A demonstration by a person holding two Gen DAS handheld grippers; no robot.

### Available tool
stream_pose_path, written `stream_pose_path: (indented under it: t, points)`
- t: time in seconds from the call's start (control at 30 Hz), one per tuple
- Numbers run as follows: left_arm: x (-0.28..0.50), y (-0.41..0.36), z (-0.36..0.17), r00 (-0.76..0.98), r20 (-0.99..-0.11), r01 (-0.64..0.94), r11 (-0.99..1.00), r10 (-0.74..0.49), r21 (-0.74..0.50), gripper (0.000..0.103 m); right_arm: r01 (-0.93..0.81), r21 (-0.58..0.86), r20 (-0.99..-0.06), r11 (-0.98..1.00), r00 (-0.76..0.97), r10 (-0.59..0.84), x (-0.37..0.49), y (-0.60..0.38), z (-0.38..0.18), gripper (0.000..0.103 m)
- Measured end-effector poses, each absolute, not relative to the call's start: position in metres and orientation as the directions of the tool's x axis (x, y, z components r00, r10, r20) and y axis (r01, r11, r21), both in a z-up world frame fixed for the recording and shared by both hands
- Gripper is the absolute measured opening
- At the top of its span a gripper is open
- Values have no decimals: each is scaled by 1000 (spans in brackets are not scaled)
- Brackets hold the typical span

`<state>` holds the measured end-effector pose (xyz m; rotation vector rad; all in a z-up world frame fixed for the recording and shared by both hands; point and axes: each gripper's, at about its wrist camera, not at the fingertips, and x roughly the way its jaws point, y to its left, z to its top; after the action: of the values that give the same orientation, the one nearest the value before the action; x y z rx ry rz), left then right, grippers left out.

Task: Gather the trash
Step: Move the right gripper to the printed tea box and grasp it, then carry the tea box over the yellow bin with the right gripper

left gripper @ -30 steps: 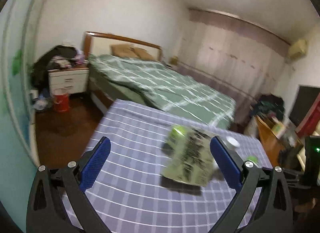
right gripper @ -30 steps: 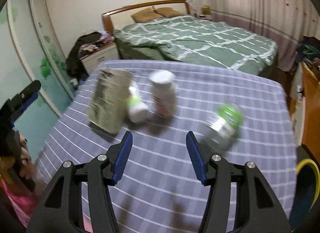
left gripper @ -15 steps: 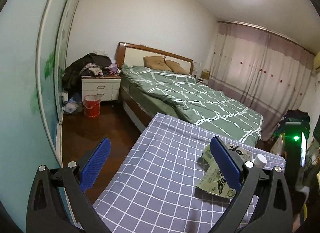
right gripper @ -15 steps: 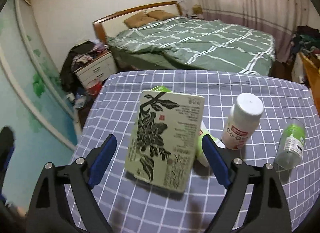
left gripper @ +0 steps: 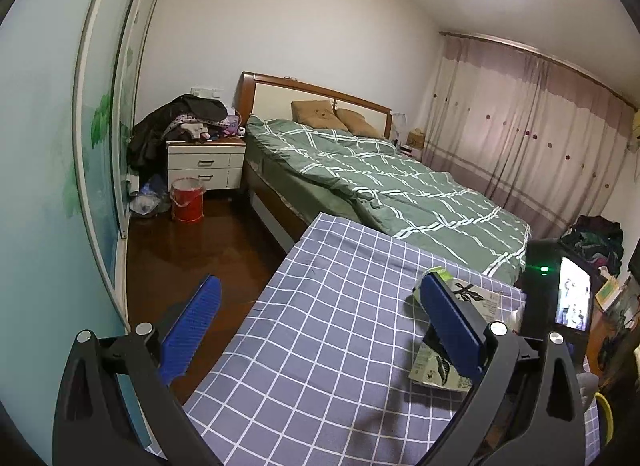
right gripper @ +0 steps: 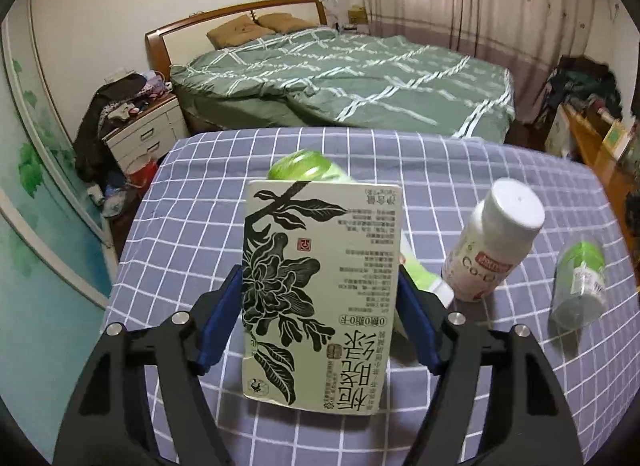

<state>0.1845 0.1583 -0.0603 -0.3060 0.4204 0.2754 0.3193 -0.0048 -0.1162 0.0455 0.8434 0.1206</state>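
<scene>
A pale green tea carton [right gripper: 320, 290] with a black flower print leans tilted on a green-topped bottle [right gripper: 304, 165] on the checked table [right gripper: 192, 225]. My right gripper [right gripper: 319, 282] straddles the carton; its jaws are closing and the blue pads touch the carton's two long sides. To the right are a white-capped bottle [right gripper: 496, 242] and a small clear bottle with a green cap [right gripper: 580, 282]. My left gripper [left gripper: 320, 282] hangs open over the table's left part with nothing between its fingers. The carton [left gripper: 476, 298] shows behind its right finger.
The right hand's device with a lit screen [left gripper: 572, 302] stands just right of the left gripper. Beyond the table lies a bed with a green quilt [left gripper: 400, 193]. A red bin [left gripper: 187, 199] and a nightstand [left gripper: 204, 165] are on the left, by dark wooden floor.
My right gripper has swung left from the bottles to the carton, spread its jaws around it, then narrowed them onto its sides. The left gripper's view has turned left, away from the carton.
</scene>
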Motion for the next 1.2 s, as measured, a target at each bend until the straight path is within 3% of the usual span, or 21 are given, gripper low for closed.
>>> stream_pose_path:
  t: [0.3, 0.53, 0.77, 0.97, 1.2]
  points:
    - [189, 145, -63, 875, -446, -300, 935, 189, -191, 98, -197, 208, -696, 958, 658, 286, 261, -64, -84, 69]
    - [196, 114, -66, 886, -438, -218, 970, 152, -105, 98, -144, 236, -645, 961, 716, 266, 211, -159, -64, 69]
    - [199, 79, -68, 899, -426, -127, 992, 106, -20, 98, 140, 236, -609, 962, 792, 34, 171, -308, -64, 69]
    - [203, 62, -74, 901, -426, -79, 996, 84, 28, 98, 403, 208, -660, 891, 731, -176, 157, -428, -92, 69]
    - [209, 54, -81, 896, -441, -37, 999, 47, 32, 98, 522, 171, -718, 836, 647, -257, 165, -496, -131, 70]
